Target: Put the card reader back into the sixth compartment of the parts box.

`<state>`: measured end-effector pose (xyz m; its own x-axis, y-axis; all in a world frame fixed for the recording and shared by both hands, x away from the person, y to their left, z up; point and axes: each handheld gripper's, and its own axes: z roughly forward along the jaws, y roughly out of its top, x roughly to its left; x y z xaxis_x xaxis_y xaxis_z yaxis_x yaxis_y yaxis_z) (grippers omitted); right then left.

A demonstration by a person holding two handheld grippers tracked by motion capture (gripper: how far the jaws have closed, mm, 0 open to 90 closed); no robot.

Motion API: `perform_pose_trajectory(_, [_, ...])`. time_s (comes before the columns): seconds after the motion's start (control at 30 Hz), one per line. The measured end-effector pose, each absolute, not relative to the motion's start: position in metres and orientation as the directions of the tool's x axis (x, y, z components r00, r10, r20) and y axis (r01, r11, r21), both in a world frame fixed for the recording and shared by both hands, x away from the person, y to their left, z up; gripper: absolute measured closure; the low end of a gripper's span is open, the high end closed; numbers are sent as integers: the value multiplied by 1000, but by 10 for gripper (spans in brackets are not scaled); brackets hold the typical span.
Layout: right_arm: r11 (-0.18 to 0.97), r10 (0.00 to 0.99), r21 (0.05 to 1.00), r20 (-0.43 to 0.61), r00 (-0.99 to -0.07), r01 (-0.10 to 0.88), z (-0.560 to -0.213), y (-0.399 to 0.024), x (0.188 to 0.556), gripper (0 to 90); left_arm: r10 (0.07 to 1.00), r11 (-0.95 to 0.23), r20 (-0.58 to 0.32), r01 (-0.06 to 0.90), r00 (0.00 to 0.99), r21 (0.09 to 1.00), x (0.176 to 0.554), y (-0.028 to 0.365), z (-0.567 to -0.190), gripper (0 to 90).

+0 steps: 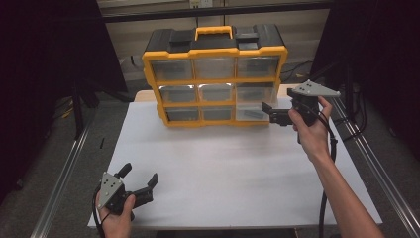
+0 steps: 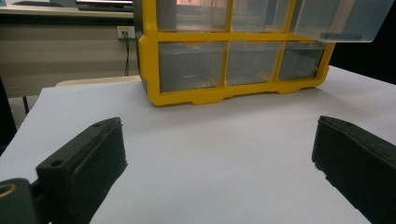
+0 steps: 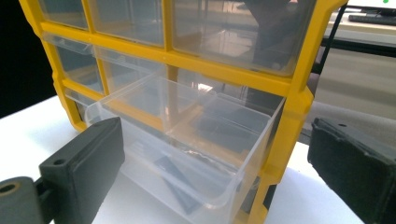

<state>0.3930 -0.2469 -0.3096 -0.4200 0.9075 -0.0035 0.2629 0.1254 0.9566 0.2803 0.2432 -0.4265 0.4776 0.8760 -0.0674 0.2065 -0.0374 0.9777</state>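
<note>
The yellow organizer (image 1: 215, 77) is standing at the far side of the white table (image 1: 237, 183), directly ahead of the right claw (image 1: 274, 115). Its bottom right drawer (image 3: 187, 140) is sitting pulled out between that claw's jaws, which are spread apart and gripping nothing. The clear plastic is likely light, slick and brittle; the curved front lip looks the safest hold. Dark flat pieces inside are proving hard to identify. The left claw (image 1: 139, 179) is resting open, well away from the organizer.

Desk (image 1: 237, 188): white top in front of me.
Wall (image 2: 60, 56): beige, with a socket (image 2: 123, 31).
Floor (image 1: 49, 144): grey.
Sides: dark curtains (image 1: 44, 44).
Rails (image 1: 62, 178): metal, flanking my desk.
</note>
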Motion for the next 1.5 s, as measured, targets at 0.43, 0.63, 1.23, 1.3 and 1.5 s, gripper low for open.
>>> perform_pose_trajectory(0.43, [130, 930, 965, -40, -365, 226, -335, -243, 365, 29, 882, -34, -65, 202, 466, 979, 280, 244, -425, 30])
perform_pose_trajectory(0.63, [127, 934, 966, -41, -354, 224, -347, -245, 353, 29, 881, -28, -71, 201, 468, 979, 279, 245, -425, 30])
perform_pose_trajectory(1.23, [107, 935, 974, -32, -352, 197, -379, -257, 310, 23, 887, -15, -80, 201, 456, 979, 277, 246, -425, 31])
perform_pose_trajectory(1.3, [102, 936, 975, -26, -352, 200, -383, -259, 305, 23, 887, -15, -79, 200, 455, 980, 277, 245, -425, 31])
perform_pose_trajectory(1.5, [101, 938, 973, -24, -346, 207, -392, -262, 290, 25, 888, -21, -75, 203, 453, 979, 276, 246, -425, 32])
